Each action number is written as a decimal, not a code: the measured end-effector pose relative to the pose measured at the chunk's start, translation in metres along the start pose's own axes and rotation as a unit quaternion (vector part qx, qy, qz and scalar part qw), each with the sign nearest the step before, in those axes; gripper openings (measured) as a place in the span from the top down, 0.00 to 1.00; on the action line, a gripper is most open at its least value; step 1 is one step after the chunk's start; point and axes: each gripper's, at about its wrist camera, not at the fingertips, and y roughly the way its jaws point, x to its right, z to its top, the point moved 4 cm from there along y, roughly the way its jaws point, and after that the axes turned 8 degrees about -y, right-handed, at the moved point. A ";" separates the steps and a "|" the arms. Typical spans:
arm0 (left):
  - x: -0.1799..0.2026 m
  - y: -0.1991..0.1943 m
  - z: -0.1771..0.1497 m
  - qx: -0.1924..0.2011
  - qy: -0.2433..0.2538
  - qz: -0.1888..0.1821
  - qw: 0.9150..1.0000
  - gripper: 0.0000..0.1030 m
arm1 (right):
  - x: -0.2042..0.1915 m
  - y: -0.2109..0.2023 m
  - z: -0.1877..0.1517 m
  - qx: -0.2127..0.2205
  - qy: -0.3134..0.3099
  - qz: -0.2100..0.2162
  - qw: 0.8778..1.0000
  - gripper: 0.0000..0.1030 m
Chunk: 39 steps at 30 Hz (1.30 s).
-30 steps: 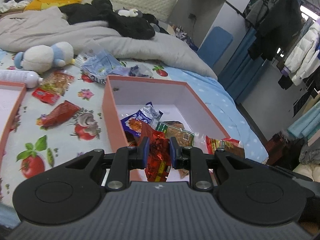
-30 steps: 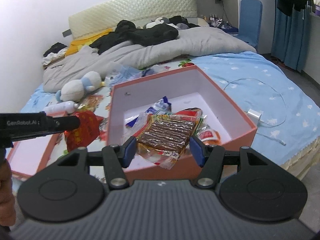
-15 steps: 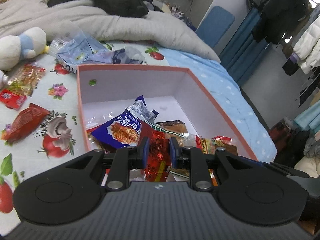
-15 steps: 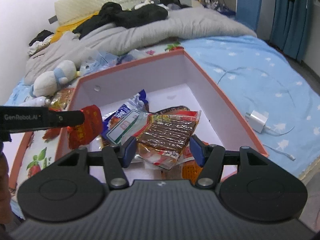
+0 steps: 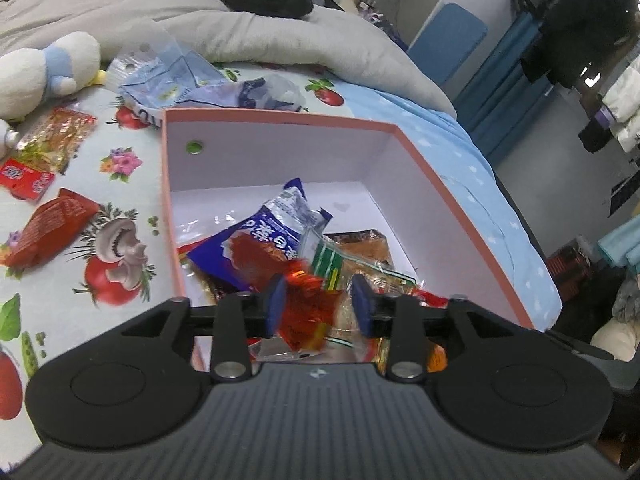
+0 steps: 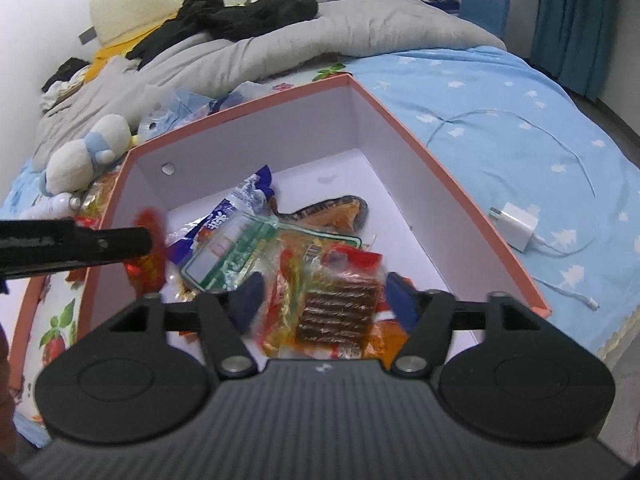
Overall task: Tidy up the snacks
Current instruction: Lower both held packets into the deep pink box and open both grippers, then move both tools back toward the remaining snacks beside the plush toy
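Note:
A pink box (image 5: pixel 448 196) with a white inside sits on the bed and holds several snack packets, among them a blue one (image 5: pixel 256 240). My left gripper (image 5: pixel 316 308) is open over the box's near left corner; a blurred red foil snack (image 5: pixel 304 304) hangs loose between its jaws. It also shows at the left of the right wrist view (image 6: pixel 148 248). My right gripper (image 6: pixel 324 300) is open over the box (image 6: pixel 420 152); a clear packet of brown biscuits (image 6: pixel 336 312) lies tilted between its jaws, not pinched.
Loose snacks lie on the fruit-print sheet left of the box: a red packet (image 5: pixel 48 228), a small red one (image 5: pixel 24 178), a clear golden one (image 5: pixel 56 136). A plush toy (image 5: pixel 48 68), a crumpled blue bag (image 5: pixel 168 84), a white charger (image 6: pixel 520 224) with cable, and grey bedding surround it.
Both grippers moved further over the box and opened. The left let go of the red foil snack; the right released the biscuit packet, which has dropped lower.

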 end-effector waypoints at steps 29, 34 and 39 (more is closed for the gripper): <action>-0.016 -0.200 -0.073 0.099 0.030 0.001 0.995 0.57 | -0.089 -0.151 -0.052 0.101 -0.028 0.051 0.993 0.21; -0.027 -0.232 -0.094 0.110 0.029 0.006 0.993 0.57 | -0.110 -0.174 -0.066 0.120 -0.040 0.054 0.991 0.21; -0.041 -0.257 -0.113 0.122 0.020 0.014 0.992 0.57 | -0.127 -0.191 -0.081 0.129 -0.046 0.077 0.988 0.21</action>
